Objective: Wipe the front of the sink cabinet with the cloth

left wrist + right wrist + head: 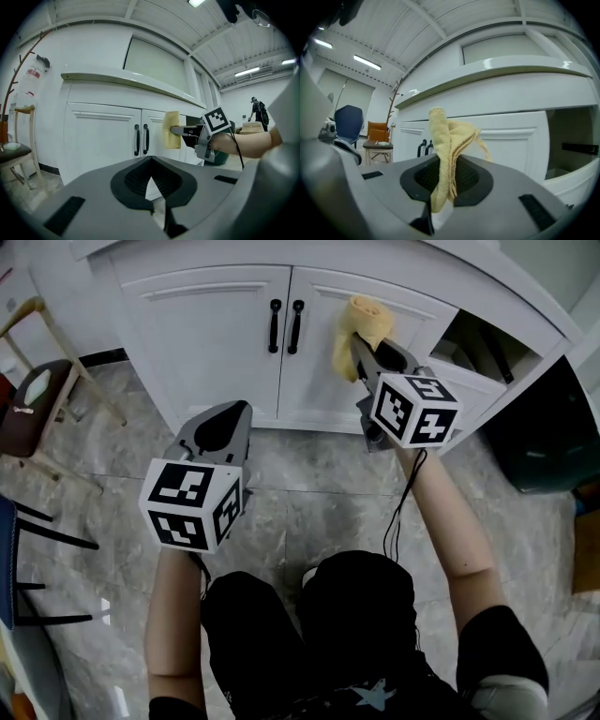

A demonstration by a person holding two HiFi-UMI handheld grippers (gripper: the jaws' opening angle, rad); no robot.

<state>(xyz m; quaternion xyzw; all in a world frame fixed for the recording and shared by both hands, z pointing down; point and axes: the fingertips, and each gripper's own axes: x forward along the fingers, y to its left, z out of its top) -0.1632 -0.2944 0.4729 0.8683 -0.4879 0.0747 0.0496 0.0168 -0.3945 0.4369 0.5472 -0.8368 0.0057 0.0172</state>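
The white sink cabinet (220,334) has two doors with black handles (285,326). A yellow cloth (361,334) is pinched in my right gripper (359,345), which is shut on it and holds it against the right door (319,371). In the right gripper view the cloth (446,154) stands up folded between the jaws, with the door (511,145) just behind. My left gripper (225,423) hangs lower, in front of the left door, shut with nothing in it. The left gripper view shows the cloth (171,130) and the right gripper's marker cube (216,121) off to the right.
A further cabinet door at the right stands open (487,371), with a dark green bin (548,442) beside it. A wooden chair (42,390) stands at the left and a blue chair (11,559) at the near left. The floor is grey marble tile (309,493).
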